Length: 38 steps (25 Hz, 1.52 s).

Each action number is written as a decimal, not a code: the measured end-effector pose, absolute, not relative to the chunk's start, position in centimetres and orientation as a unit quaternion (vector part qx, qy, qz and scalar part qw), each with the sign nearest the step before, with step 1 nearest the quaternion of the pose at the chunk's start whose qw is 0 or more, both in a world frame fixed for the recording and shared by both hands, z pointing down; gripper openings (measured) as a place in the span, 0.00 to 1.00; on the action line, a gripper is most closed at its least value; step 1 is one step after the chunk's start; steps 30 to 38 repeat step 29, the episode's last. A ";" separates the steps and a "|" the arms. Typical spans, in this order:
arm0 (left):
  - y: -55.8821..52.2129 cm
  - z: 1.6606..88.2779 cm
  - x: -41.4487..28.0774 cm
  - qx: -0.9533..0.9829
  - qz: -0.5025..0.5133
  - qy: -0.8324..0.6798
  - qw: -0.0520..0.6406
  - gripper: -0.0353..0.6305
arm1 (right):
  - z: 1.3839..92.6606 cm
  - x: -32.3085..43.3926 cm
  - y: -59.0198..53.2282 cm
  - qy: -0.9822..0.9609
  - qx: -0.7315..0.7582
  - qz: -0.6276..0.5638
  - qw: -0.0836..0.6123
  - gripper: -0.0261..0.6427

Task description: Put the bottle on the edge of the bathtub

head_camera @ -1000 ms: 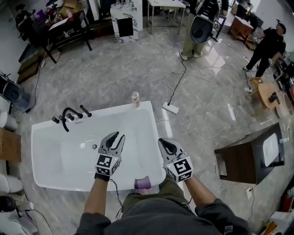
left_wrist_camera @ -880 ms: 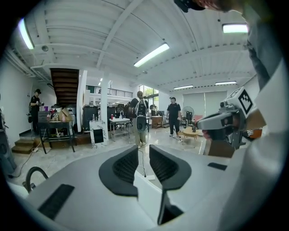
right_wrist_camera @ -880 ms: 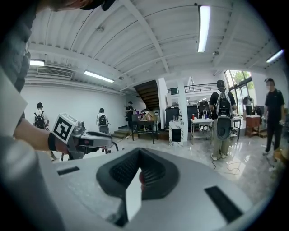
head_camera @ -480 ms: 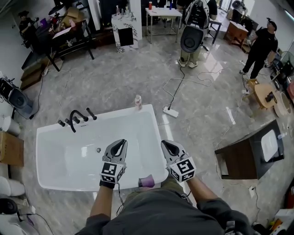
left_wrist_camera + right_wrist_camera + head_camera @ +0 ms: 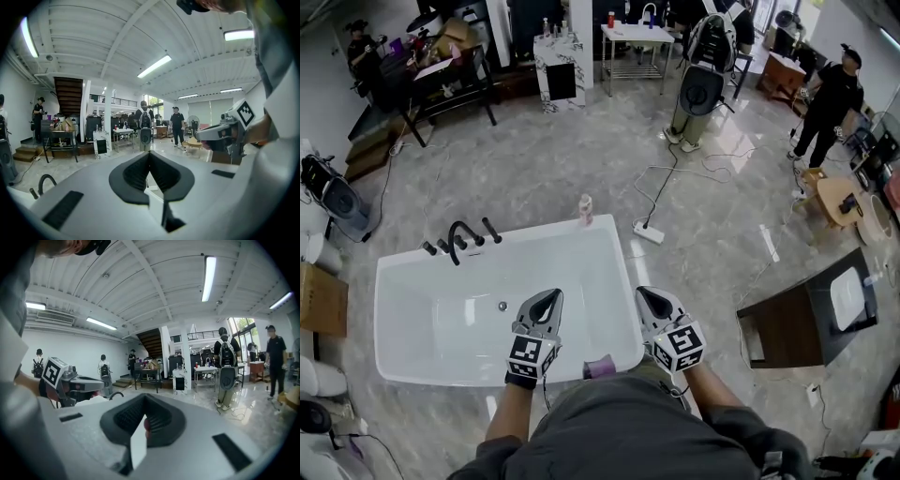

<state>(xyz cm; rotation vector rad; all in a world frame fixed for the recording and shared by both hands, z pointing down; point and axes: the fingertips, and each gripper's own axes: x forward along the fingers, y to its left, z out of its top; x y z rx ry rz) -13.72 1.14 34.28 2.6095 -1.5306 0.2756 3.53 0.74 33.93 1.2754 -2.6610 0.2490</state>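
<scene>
Found the pale bottle (image 5: 585, 208) upright on the far rim of the bathtub (image 5: 542, 232), well apart from both grippers; judged placement done, or a fresh cycle not yet begun. Noted a small purple item (image 5: 600, 367) on the near rim; cannot tell what. Found the left gripper (image 5: 551, 296) with jaws together, holding nothing. Found the right gripper (image 5: 643, 293) likewise pressed together and empty. Judged any next move to call for parting 1 pair of jaws before reaching.

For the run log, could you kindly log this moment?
left tongs shut | right tongs shut | bottle on far bathtub rim
</scene>
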 end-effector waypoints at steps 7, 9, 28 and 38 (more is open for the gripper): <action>2.9 34.1 -13.2 0.861 0.092 -0.497 0.048 0.05 | 33.5 4.2 1.8 -0.894 0.432 0.085 0.084 0.04; 3.5 34.1 -13.3 0.862 0.092 -0.497 0.048 0.05 | 33.4 4.2 2.2 -0.893 0.434 0.087 0.082 0.04; 4.5 35.4 -13.1 0.859 0.104 -0.496 0.067 0.05 | 33.4 3.8 2.3 -0.897 0.426 0.081 0.081 0.04; 4.5 35.5 -13.0 0.859 0.105 -0.496 0.067 0.05 | 33.5 3.9 2.2 -0.897 0.427 0.081 0.081 0.04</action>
